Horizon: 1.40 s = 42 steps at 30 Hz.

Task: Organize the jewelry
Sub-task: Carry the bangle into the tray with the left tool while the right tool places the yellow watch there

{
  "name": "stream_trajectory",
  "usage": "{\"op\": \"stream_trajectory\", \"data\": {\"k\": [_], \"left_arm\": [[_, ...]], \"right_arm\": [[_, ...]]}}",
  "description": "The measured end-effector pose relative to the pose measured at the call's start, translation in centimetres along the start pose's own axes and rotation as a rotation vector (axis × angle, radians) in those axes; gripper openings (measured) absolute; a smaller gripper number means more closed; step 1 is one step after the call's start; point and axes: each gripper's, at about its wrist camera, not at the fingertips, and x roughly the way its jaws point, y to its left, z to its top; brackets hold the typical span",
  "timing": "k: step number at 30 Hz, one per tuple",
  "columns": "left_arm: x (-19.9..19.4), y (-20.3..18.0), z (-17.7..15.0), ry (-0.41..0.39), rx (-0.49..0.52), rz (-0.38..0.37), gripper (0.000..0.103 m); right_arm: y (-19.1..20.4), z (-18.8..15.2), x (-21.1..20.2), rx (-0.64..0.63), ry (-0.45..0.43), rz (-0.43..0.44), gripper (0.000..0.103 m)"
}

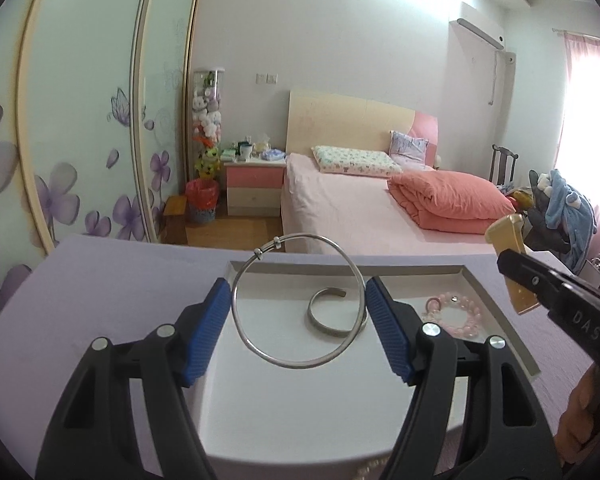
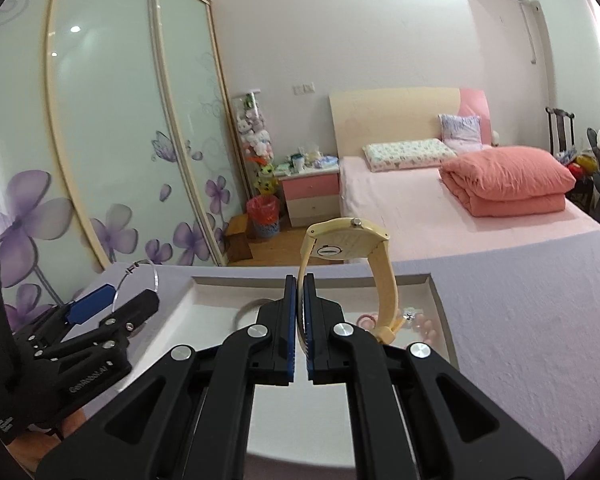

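My left gripper is shut on a thin silver bangle, held upright by its sides above the white tray; it also shows in the right wrist view. In the tray lie a flat silver cuff and a pink bead bracelet. My right gripper is shut on the strap of a cream-yellow watch, held above the tray's right part; the watch shows at the right in the left wrist view.
The tray sits on a lilac cloth-covered surface. Beyond are a pink bed, a nightstand, a red bin and flower-printed sliding wardrobe doors.
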Motion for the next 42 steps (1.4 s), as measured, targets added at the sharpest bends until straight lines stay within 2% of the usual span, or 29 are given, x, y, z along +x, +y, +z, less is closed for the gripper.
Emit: {"op": "stream_trajectory", "data": {"k": [10,21,24,27,30,33,42], "left_arm": [[4.0,0.3,-1.0,0.052,-0.011,0.006,0.068],[6.0,0.3,-1.8,0.101,-0.012,-0.003,0.068],[6.2,0.4,-1.9,0.109,-0.015,-0.003,0.068],[6.4,0.7,-1.7,0.114,-0.019,-0.003,0.068],[6.5,0.6,-1.7,0.123,-0.024,0.001,0.069],[6.4,0.8,-1.6,0.118,-0.024,0.001,0.069],[6.0,1.2,-1.5,0.115,-0.019,0.013,0.069]], "right_arm": [[-2.4,-1.1,3.9,0.036,0.081,-0.039,0.005],[-2.4,-1.7,5.3,0.053,0.126,-0.046,0.005],[-2.4,-1.6,5.5,0.056,0.134,-0.05,0.007],[-2.4,-1.6,5.7,0.061,0.14,-0.046,0.015],[-2.4,-1.6,5.5,0.056,0.131,-0.046,0.017],[-2.5,-1.4,5.4,0.058,0.121,-0.045,0.027],[-2.3,-1.1,4.9,0.05,0.105,-0.045,0.028]]}}
